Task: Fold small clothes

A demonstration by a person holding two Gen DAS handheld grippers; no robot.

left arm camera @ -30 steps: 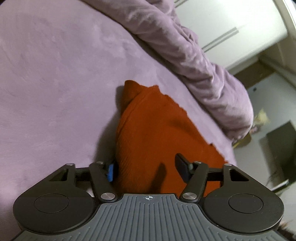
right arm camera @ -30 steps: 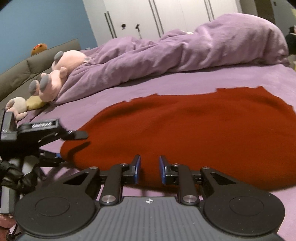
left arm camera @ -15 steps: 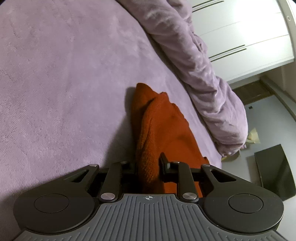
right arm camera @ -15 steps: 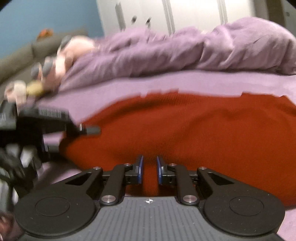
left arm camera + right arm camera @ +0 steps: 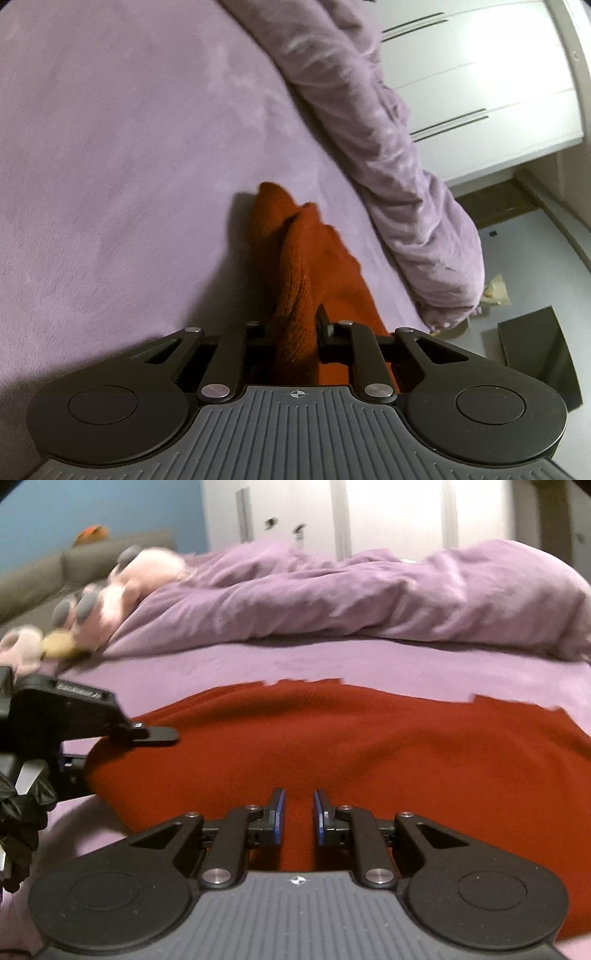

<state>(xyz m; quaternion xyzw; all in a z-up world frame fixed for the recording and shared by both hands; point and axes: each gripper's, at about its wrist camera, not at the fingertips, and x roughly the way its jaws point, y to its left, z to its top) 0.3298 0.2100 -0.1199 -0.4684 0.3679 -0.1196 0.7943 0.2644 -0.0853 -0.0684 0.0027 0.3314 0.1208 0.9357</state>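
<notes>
Red knitted garment (image 5: 369, 746) lies spread across the near part of the bed (image 5: 332, 661), on the lilac sheet, with its far hem running roughly parallel to the heaped lilac duvet (image 5: 332, 602) that fills the far side. One end of it is bunched up into a ridge.

At that end the left gripper (image 5: 295, 325) has just been closing, and its jaws now pinch a raised fold of the red knit between them; the cloth rises in a narrow crest from the jaws toward the far corner of the garment. From the other camera the same tool shows at the garment's left end, its upper finger lying over the cloth edge, with a black-gloved hand (image 5: 22, 812) behind it.

The right gripper (image 5: 298, 814) sits at the near edge of the garment, around its middle. Its blue-faced pads (image 5: 279, 816) stand close together with a strip of red knit showing in the narrow gap between them, so they appear to grip a small fold of it.

Beyond the bed's far left corner sit a pink plush toy (image 5: 122, 587) and a grey sofa (image 5: 74, 565). White wardrobe doors (image 5: 388, 517) stand behind the duvet.
</notes>
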